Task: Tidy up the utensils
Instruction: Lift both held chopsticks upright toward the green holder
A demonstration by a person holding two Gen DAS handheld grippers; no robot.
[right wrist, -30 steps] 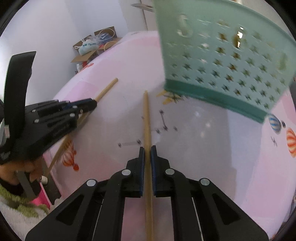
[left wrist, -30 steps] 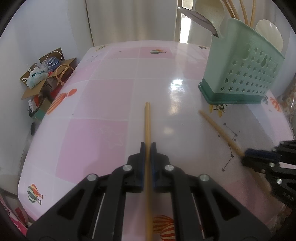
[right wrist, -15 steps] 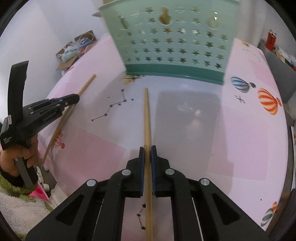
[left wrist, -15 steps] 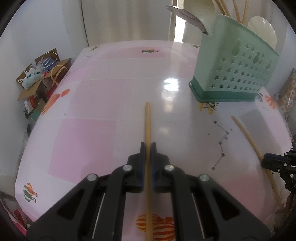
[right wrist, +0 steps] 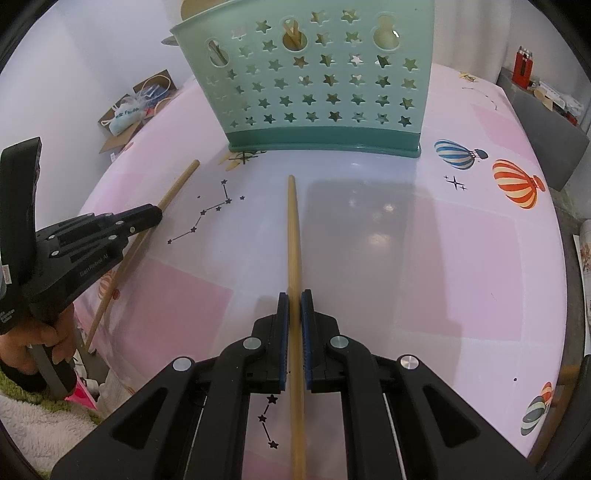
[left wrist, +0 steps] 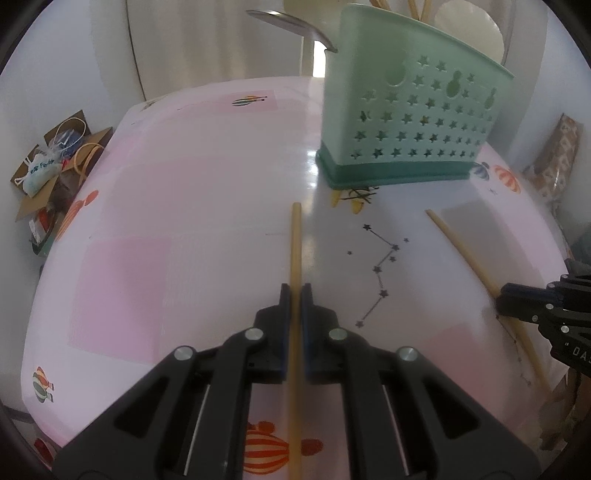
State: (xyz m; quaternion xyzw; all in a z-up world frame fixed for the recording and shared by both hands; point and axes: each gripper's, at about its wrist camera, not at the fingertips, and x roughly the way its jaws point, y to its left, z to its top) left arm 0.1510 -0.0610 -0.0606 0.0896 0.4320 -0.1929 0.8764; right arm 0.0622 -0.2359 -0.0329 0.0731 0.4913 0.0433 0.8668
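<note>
- Left gripper [left wrist: 295, 291]: clamped on a chopstick [left wrist: 295, 243], tip forward above the table [left wrist: 184, 206].
- Right gripper [right wrist: 294, 299]: clamped on a second chopstick [right wrist: 293, 229], tip near the caddy [right wrist: 317, 85] base.
- Caddy: upright on the table, already holding spoons and sticks.
- Advice: raise each tip above the rim, stand the stick steep, lower one at a time, then release.

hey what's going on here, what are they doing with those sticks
A person is tidying utensils with a handheld gripper in each hand. The left gripper is shut on one chopstick, and the right gripper is shut on another chopstick. Both sticks are held above the pink table, pointing toward the green caddy, which already holds a spoon and other utensils. Neither stick is in the caddy yet.
</note>
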